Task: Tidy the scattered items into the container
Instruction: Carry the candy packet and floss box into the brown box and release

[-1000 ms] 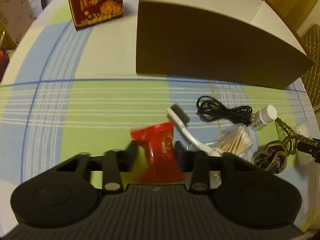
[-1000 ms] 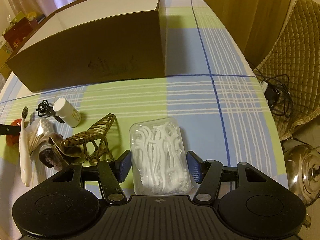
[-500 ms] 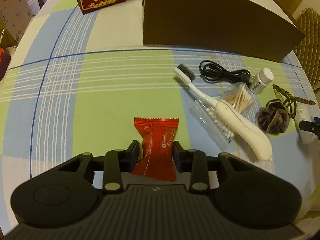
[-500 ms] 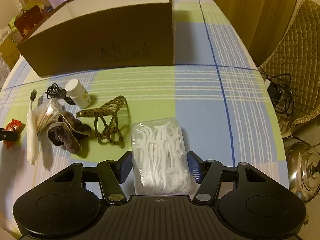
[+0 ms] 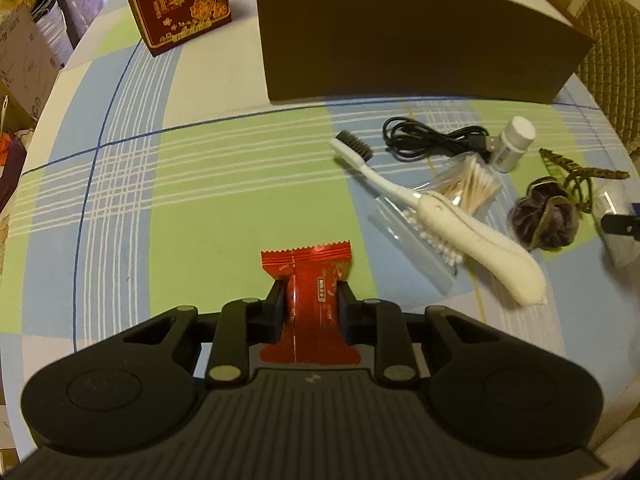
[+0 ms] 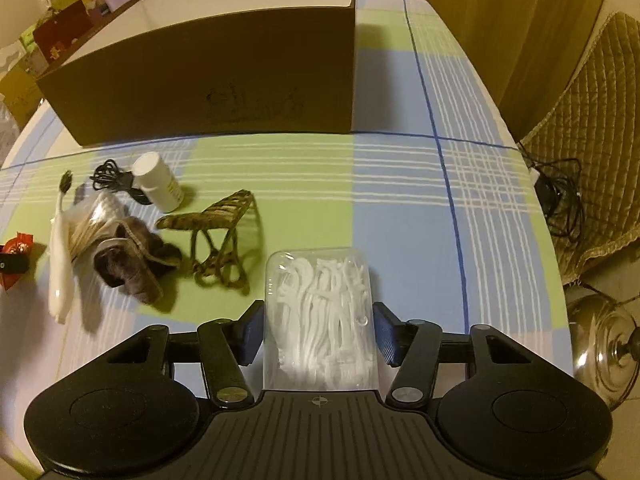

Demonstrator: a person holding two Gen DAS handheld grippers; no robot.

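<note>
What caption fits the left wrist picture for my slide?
Left gripper pinches a red candy packet above the checked tablecloth, with the brown box ahead.

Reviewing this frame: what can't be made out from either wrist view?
- Inside of the brown box: both views show mostly its near wall, so its contents are hidden.
- Cotton swabs bag: partly covered by the toothbrush in the left view.
- Right gripper around the floss pick box: pad contact unclear.
- Bottle label: too small to read.
- Left gripper covers the middle of the red packet.
</note>
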